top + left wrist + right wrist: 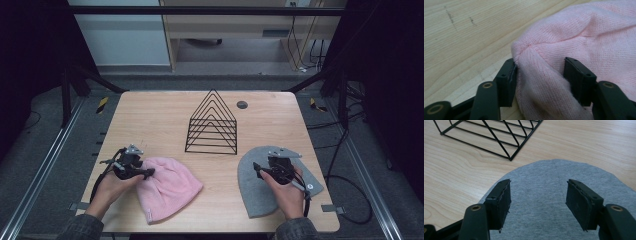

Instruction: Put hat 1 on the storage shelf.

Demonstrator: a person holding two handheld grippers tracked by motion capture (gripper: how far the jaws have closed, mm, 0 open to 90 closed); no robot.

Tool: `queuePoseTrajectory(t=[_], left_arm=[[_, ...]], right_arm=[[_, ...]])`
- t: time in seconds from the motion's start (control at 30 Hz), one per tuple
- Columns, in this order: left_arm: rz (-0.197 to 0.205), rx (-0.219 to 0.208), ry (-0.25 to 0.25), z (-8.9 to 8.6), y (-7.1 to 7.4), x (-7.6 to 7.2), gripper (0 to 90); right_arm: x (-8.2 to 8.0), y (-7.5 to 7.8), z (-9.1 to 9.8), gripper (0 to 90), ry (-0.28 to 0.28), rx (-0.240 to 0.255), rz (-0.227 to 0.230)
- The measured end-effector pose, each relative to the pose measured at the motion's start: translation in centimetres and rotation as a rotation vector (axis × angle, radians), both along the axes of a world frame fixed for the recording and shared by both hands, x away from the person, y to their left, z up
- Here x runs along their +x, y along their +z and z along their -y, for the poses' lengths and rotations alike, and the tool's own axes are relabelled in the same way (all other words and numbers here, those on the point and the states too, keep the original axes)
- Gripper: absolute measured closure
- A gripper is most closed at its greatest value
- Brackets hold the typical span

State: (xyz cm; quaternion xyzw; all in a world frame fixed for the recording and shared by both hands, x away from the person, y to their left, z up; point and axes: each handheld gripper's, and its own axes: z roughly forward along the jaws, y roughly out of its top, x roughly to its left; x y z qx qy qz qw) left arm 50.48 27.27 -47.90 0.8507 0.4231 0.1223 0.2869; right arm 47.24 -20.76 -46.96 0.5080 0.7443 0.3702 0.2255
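A pink knit beanie (167, 187) lies flat at the front left of the wooden table (150, 115). My left gripper (149, 172) is at the beanie's left edge. In the left gripper view the pink beanie (586, 32) bunches into a raised fold between the jaws, and the left gripper (540, 62) presses on it from both sides. A grey beanie (252, 185) lies flat at the front right. My right gripper (257, 167) hovers over its left part. In the right gripper view the right gripper (539, 182) stands open above the flat grey beanie (541, 195), with nothing pinched.
A black wire rack (212, 122) of triangular dividers stands at the table's middle, just behind both beanies; its corner (494, 135) is close ahead of the right gripper. A small dark round cap (242, 104) sits in the tabletop behind it. Cables trail off the right edge.
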Motion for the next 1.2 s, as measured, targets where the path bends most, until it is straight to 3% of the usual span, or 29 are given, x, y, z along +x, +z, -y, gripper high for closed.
queuePoseTrajectory(t=[0.37,0.6,0.77,0.83,1.0,1.2], left_arm=[[-0.043,-0.031,-0.024,0.0,-0.1,0.0,63.6],[-0.041,-0.025,-0.033,0.2,0.0,-0.1,73.3],[-0.014,-0.031,-0.028,0.0,0.3,-0.3,74.4],[0.024,-0.035,-0.024,0.1,0.8,-0.5,74.7],[0.073,-0.065,-0.027,0.0,1.6,-0.7,75.0],[0.097,-0.074,-0.043,0.1,2.1,-1.0,75.5]], right_arm=[[0.0,0.1,0.1,35.8,-0.004,0.001,0.002],[0.0,0.0,-0.1,35.5,0.003,-0.013,-0.004],[0.0,0.2,-0.1,35.6,0.002,-0.007,0.007],[-0.1,0.2,0.0,35.4,0.009,-0.004,0.003],[-0.1,0.2,-0.3,35.3,0.027,-0.01,0.004],[-0.2,0.2,-0.9,35.1,0.044,-0.026,0.007]])
